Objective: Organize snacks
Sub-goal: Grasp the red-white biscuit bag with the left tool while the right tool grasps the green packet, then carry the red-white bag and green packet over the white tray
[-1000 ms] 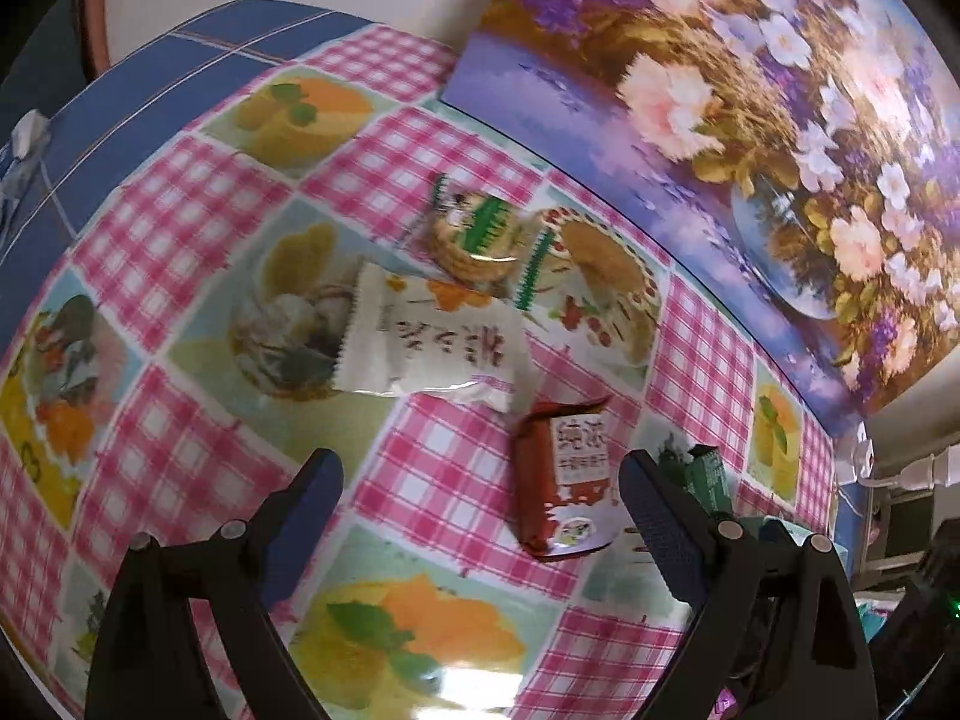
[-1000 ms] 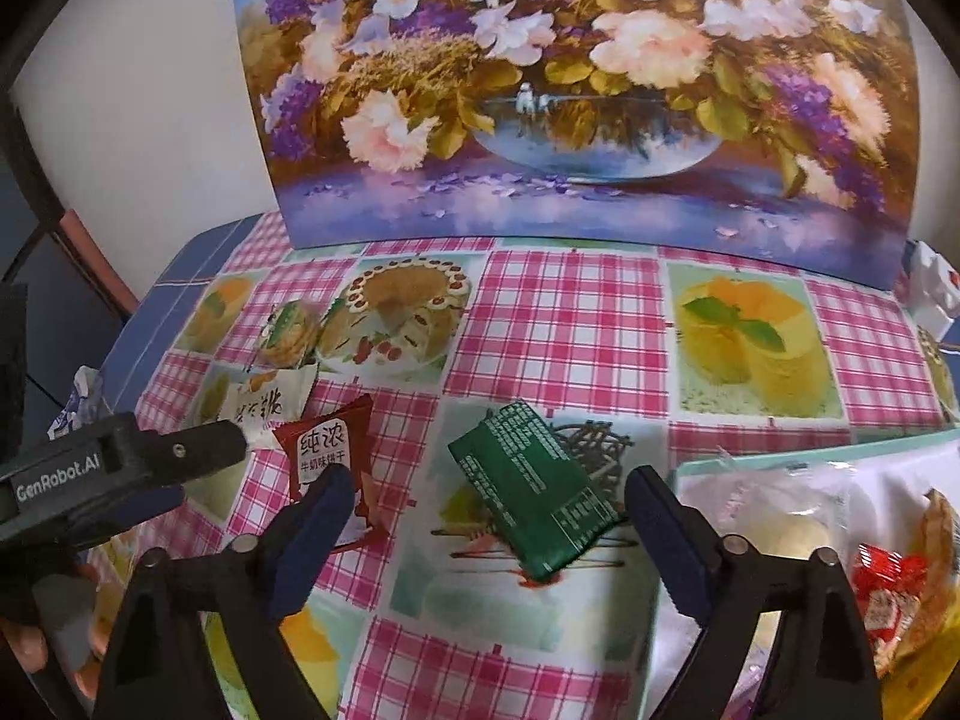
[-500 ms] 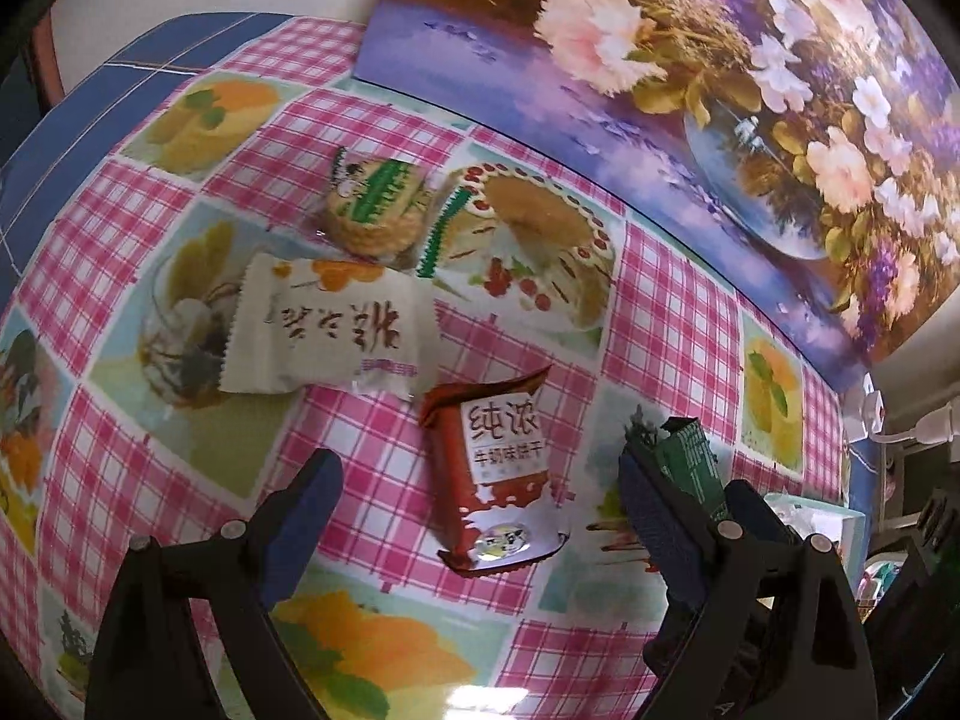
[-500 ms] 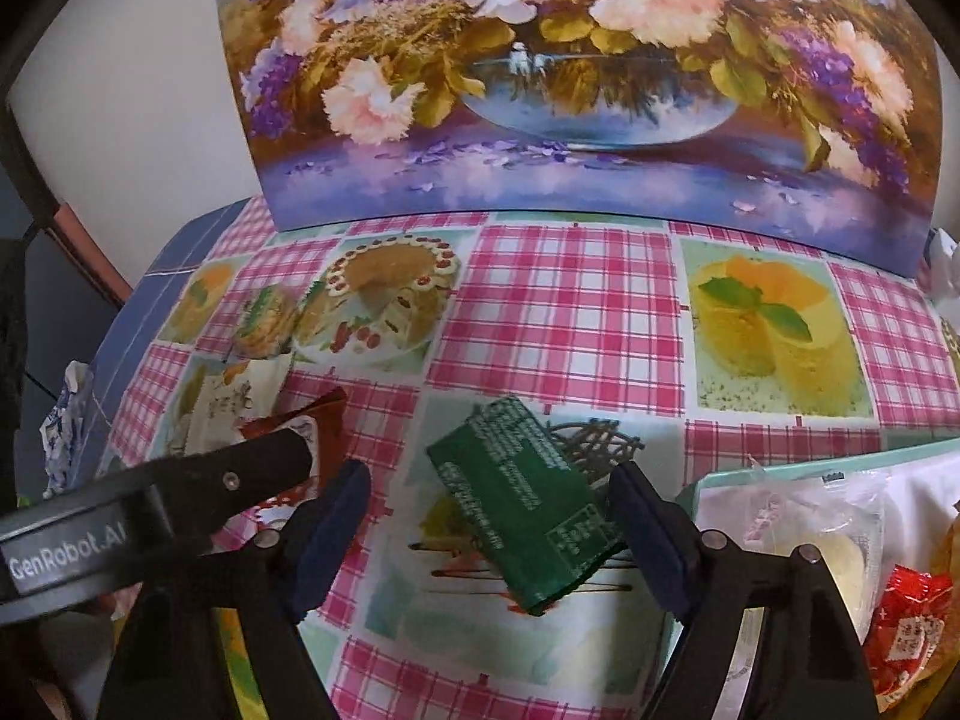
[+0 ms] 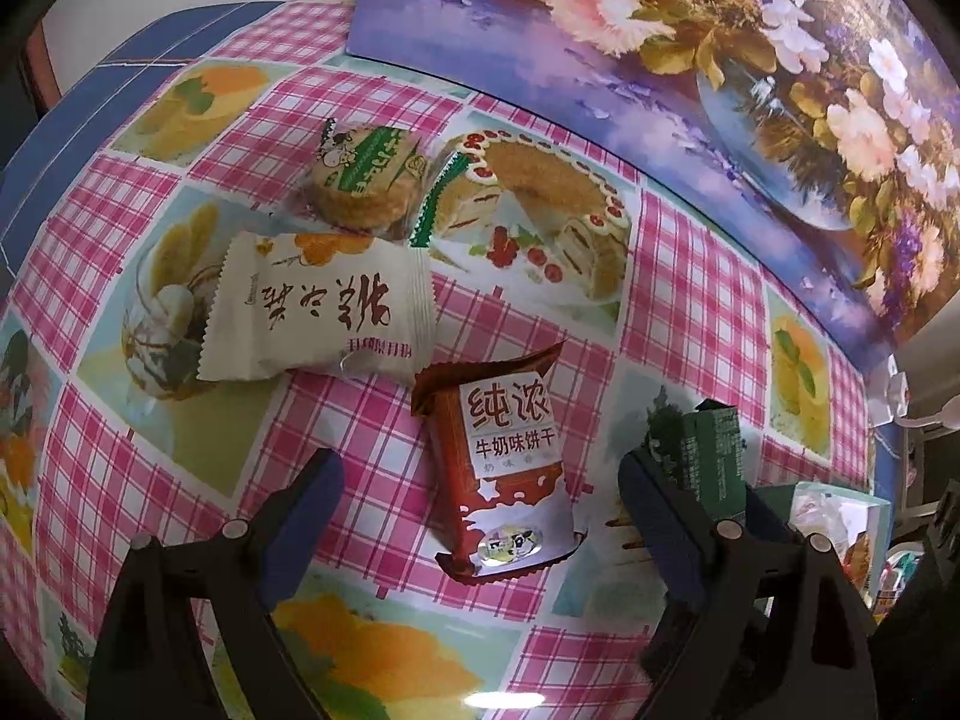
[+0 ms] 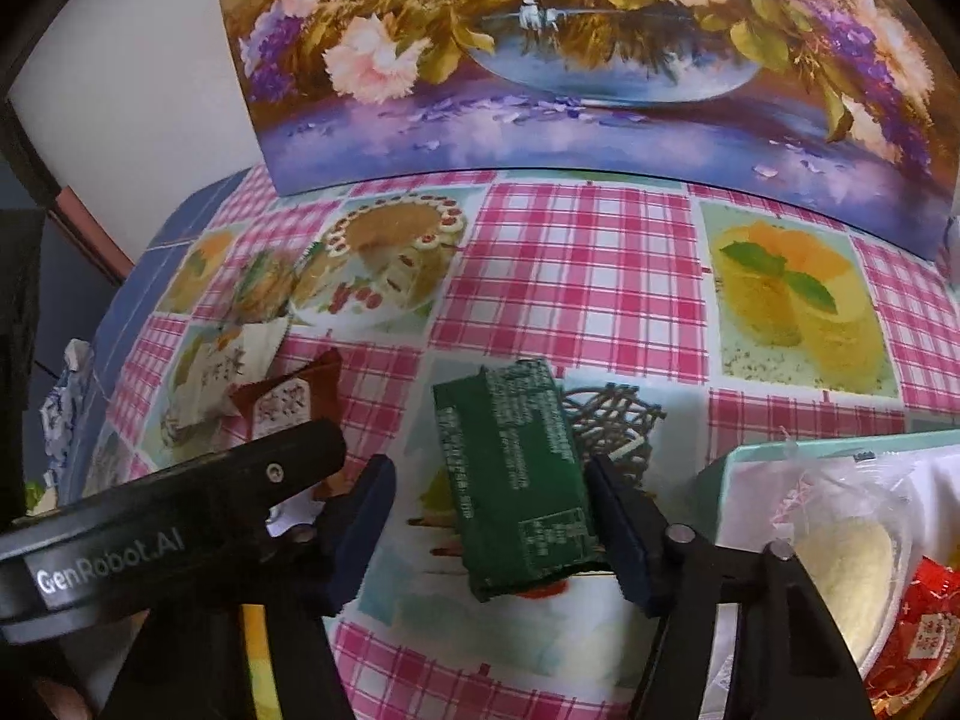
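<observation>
A red-brown biscuit packet (image 5: pixel 504 468) lies on the chequered tablecloth between the fingers of my open left gripper (image 5: pixel 480 480), not touched. A cream packet (image 5: pixel 318 315) and a clear-wrapped round cookie (image 5: pixel 360 177) lie beyond it. A green packet (image 6: pixel 516 474) lies between the fingers of my open right gripper (image 6: pixel 489 516); the right finger is close to its edge. It also shows in the left wrist view (image 5: pixel 711 456). The red-brown packet (image 6: pixel 282 399) shows behind the left gripper's body in the right wrist view.
A teal box (image 6: pixel 756 456) holding several wrapped snacks sits at the right, also seen in the left wrist view (image 5: pixel 840 516). A flower painting (image 6: pixel 570 60) leans against the wall at the table's back. The table's left edge (image 5: pixel 36 138) drops off.
Both grippers have moved forward and lower. The red-brown packet now lies between the left fingers, the green packet between the right fingers. The right fingers have narrowed somewhat.
</observation>
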The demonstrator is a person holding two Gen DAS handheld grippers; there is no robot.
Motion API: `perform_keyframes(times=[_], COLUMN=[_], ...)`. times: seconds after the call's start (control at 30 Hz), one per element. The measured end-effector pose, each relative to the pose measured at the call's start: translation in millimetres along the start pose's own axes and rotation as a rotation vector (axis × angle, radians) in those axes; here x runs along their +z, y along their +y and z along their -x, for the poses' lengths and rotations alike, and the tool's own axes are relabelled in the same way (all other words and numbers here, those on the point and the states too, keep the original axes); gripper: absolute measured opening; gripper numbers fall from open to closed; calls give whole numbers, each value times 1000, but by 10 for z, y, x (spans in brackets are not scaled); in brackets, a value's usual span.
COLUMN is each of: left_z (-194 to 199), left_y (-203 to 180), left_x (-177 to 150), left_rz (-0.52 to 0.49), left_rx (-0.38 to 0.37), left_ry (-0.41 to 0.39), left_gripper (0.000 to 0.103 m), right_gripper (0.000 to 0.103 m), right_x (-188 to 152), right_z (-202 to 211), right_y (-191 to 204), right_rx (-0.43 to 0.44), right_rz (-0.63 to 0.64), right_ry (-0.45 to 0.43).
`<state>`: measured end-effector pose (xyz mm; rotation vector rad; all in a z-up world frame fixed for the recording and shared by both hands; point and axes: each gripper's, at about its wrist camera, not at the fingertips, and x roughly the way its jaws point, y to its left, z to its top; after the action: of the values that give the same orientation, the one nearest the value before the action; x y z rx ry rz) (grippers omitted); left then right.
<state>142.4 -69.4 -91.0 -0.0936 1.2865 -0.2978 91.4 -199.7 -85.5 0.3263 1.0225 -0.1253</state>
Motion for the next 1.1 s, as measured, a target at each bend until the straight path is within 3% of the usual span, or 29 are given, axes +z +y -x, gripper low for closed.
perform_keyframes(times=[0.07,0.23,0.33,0.63,1.1], left_z=[-17,-19,-10,7,423], left_y=[-9,-41,-48,-63,-28], left_x=[-4,-18,-16,-16,-68], left_rz=[-7,-30,-26,-30,-39], left_rx=[10,29,-2,-12,-25], left_ry=[4,-1,-4,-14,-75], left_gripper=[90,61,46,41,41], right_gripper=[56,48,46,44,44], right_x=[-6,-11,-10,-27,-63], right_z=[-14,-6,2,23,350], right_y=[3,-35,-50,-62,-42], right_rx=[-19,-31,-32,-28,-20], right_rz=[3,-11,-15,-36,-57], right_ry=[0,-4,-6,-8,-29])
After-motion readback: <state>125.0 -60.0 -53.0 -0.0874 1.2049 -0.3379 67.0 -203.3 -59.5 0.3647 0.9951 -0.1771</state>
